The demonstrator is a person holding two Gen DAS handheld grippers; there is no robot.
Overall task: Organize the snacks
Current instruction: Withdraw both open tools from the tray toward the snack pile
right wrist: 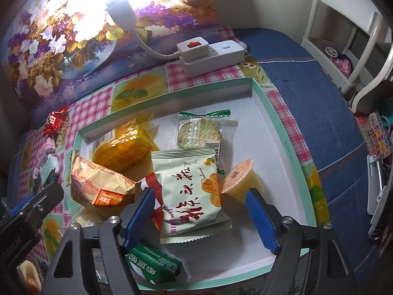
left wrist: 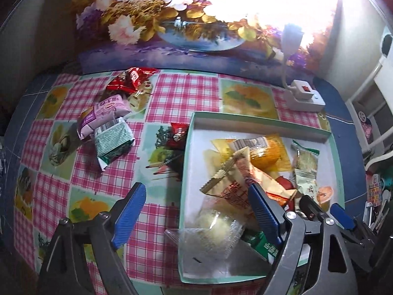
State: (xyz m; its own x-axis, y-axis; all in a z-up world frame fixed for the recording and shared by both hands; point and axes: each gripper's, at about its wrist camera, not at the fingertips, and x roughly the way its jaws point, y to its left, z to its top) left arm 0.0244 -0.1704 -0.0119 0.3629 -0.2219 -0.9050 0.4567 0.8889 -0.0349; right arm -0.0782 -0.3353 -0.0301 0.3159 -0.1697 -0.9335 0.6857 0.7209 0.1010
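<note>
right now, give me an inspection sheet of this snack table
surface: pink checked tablecloth with fruit panels, blue cloth beyond its edge.
job's things: shallow white box with mint-green rim holds a pale green cookie packet, orange jelly cup, round cracker packet, amber wrapped cake and others. Still on the cloth: red crinkly packet, pink packet, green-white packet, small red packet.
clutter: nothing seen.
grippers: left gripper open, straddling the box's left wall; right gripper open over the cookie packet.
cables: white power strip with red switch, gooseneck lamp plugged in.
surroundings: floral painting, white shelf rack.
</note>
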